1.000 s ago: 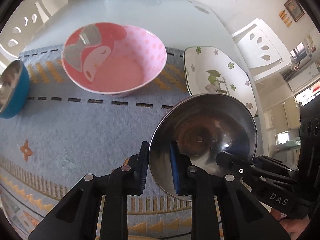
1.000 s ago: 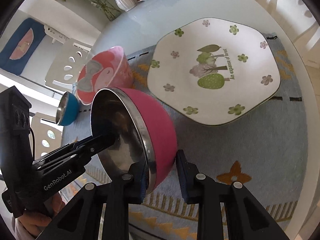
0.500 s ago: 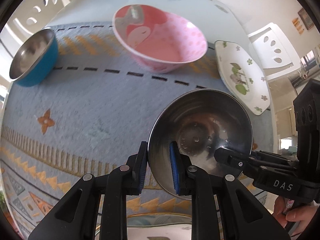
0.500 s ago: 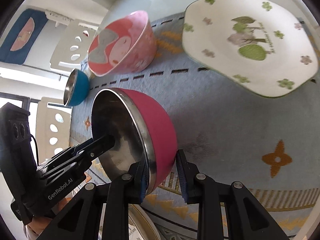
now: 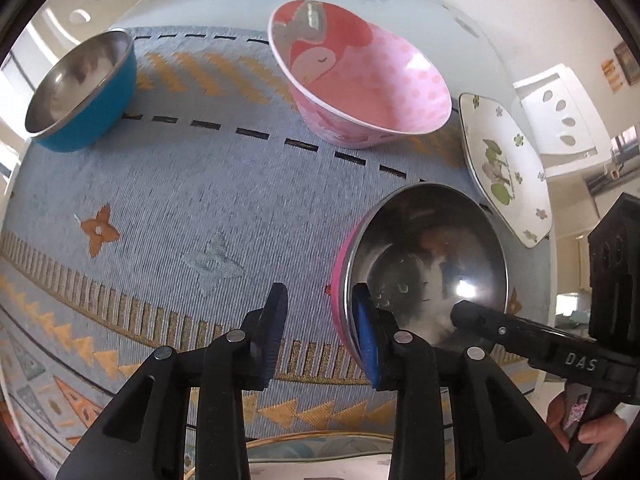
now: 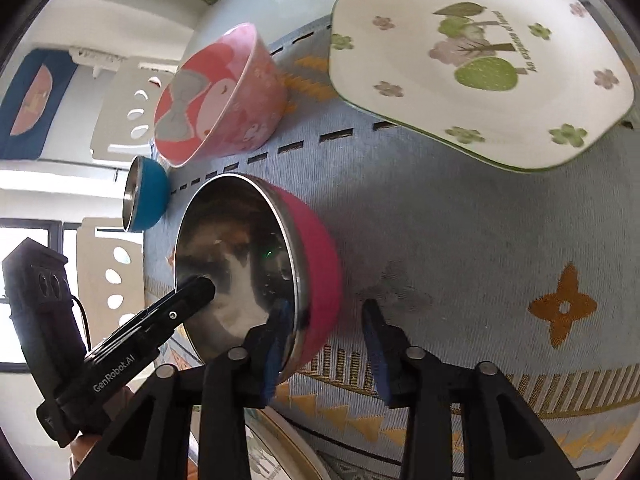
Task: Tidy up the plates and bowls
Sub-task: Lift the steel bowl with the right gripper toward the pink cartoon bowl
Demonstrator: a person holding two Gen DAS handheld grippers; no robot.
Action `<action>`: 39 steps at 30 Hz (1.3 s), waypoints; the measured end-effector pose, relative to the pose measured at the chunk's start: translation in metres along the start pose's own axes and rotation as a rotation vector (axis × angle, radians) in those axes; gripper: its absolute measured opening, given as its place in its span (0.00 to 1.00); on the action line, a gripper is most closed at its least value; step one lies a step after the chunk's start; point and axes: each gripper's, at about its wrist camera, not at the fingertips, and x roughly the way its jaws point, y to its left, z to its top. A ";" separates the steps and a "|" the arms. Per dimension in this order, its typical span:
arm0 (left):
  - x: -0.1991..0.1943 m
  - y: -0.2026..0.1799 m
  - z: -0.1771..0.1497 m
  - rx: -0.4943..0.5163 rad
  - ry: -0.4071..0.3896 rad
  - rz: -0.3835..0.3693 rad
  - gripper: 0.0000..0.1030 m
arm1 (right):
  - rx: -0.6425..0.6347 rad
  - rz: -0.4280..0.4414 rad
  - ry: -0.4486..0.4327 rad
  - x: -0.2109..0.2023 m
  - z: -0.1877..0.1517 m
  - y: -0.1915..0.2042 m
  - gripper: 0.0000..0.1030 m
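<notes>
We note both claws have just been opening around the magenta steel bowl (image 5: 428, 264) rim. The left claw (image 5: 320, 336) and right claw (image 6: 326, 340) straddle it, pads apart, gripping nothing.

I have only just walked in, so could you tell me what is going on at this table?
A person with a gripper in each hand has been handling the pink steel-lined bowl, which now sits on the blue woven mat. The jaws of both the left gripper and the right gripper have just been opening; each straddles the bowl's rim without clamping it. The cartoon bowl, blue bowl and flowered plate stand apart farther back.
</notes>
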 end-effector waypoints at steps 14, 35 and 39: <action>0.001 -0.018 0.006 0.060 -0.036 0.015 0.11 | -0.074 -0.046 -0.046 -0.009 0.006 0.018 0.23; -0.058 -0.016 0.045 0.071 -0.132 0.060 0.11 | -0.159 -0.015 -0.070 -0.051 0.039 0.078 0.23; -0.068 -0.017 0.061 0.073 -0.159 0.061 0.11 | -0.173 -0.009 -0.097 -0.061 0.054 0.090 0.23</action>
